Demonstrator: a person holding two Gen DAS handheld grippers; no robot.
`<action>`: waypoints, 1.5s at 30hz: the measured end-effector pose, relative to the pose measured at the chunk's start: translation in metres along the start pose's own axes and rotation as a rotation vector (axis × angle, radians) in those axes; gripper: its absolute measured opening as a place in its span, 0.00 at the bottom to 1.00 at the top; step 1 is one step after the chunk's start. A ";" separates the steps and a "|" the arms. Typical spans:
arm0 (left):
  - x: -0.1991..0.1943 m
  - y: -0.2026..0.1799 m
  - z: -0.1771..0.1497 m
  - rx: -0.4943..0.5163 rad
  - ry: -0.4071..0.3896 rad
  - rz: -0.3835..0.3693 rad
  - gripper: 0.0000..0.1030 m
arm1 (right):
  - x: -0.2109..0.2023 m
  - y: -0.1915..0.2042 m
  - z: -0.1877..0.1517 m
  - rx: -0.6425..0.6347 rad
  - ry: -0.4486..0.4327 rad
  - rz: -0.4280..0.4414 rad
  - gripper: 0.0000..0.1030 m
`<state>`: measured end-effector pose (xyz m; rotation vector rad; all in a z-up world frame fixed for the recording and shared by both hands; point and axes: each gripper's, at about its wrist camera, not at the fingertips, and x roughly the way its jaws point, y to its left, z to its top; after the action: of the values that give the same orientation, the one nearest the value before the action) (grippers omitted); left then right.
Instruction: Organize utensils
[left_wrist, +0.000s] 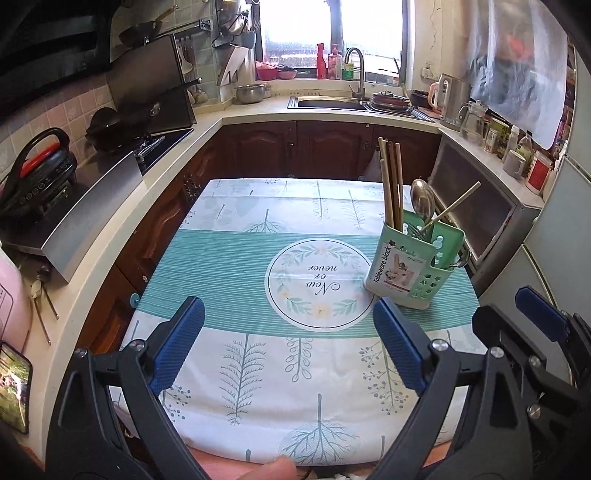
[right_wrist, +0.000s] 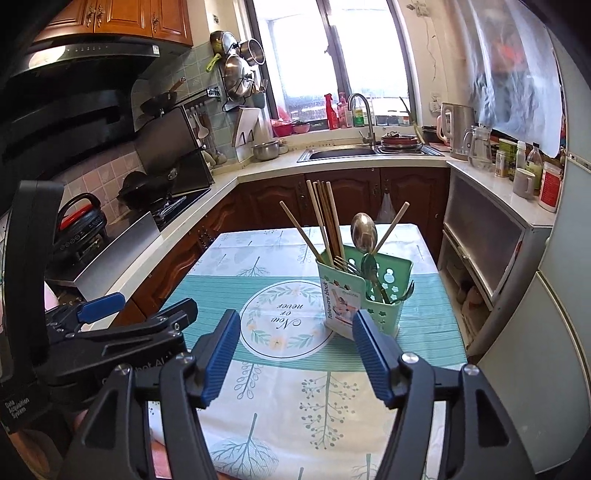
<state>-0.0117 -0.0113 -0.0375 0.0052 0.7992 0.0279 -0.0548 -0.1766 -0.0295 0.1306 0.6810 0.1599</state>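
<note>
A pale green utensil holder (left_wrist: 413, 269) (right_wrist: 364, 297) stands upright on the right half of the table. Wooden chopsticks (left_wrist: 391, 184) (right_wrist: 327, 218), a steel spoon (left_wrist: 423, 201) (right_wrist: 364, 230) and forks (right_wrist: 345, 264) stick out of it. My left gripper (left_wrist: 290, 314) hovers over the near part of the tablecloth, jaws wide apart, nothing between them; the holder sits beyond its right finger. My right gripper (right_wrist: 293, 328) is open too and holds nothing, with the holder just past its right finger (right_wrist: 373, 354). The left gripper (right_wrist: 140, 310) also shows at the left of the right wrist view.
The table (left_wrist: 236, 354) wears a white and teal cloth with a round printed emblem (left_wrist: 321, 282). A counter with a stove (left_wrist: 92, 184) runs along the left, a sink (right_wrist: 343, 153) lies at the back, and a cabinet and fridge (right_wrist: 535, 332) stand to the right.
</note>
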 end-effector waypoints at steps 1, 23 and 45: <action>0.000 0.000 0.000 0.000 0.000 0.002 0.89 | 0.000 0.000 0.000 0.001 0.001 0.001 0.62; 0.006 0.000 -0.004 0.008 0.011 0.009 0.89 | 0.006 -0.002 -0.003 0.017 0.019 0.008 0.62; 0.007 0.001 -0.006 0.011 0.012 0.013 0.89 | 0.006 -0.002 -0.003 0.018 0.023 0.007 0.62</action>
<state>-0.0113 -0.0100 -0.0467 0.0202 0.8118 0.0360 -0.0519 -0.1774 -0.0355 0.1488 0.7051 0.1622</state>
